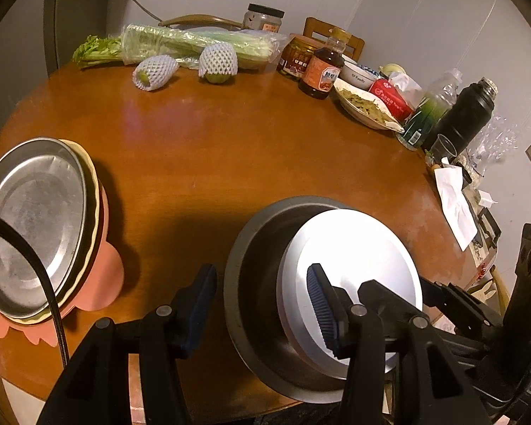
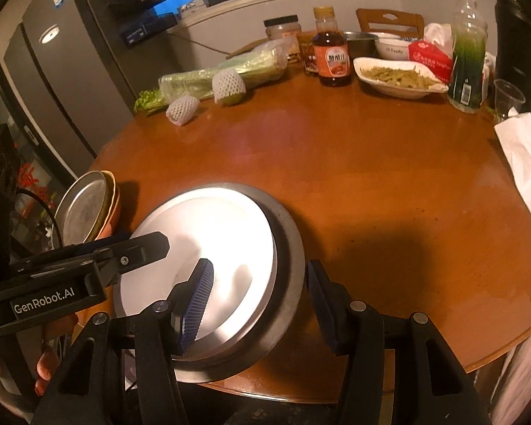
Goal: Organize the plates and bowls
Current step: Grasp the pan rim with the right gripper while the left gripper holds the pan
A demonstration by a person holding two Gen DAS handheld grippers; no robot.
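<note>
A large dark steel bowl [image 1: 255, 244] sits at the table's near edge, and a bright silver dish [image 1: 354, 248] is nested inside it. My left gripper [image 1: 262, 304] straddles the bowl's left rim, one finger outside and one over the dish, pads apart from the metal. In the right wrist view my right gripper [image 2: 258, 304] straddles the right rim of the bowl [image 2: 292, 237] the same way, open, with its left finger above the dish [image 2: 212, 226]. A steel plate [image 1: 35, 223] tops a stack on a cream plate and a pink flower-shaped one at the left.
The round wooden table [image 1: 230, 141] carries celery [image 1: 180, 44], two net-wrapped fruits [image 1: 217, 62], a sauce bottle [image 1: 324, 71], jars, a dish of food [image 1: 364, 106], a tissue pack, a black flask [image 1: 463, 120] and paper along its far and right sides. A hand [image 2: 46, 357] holds the left gripper.
</note>
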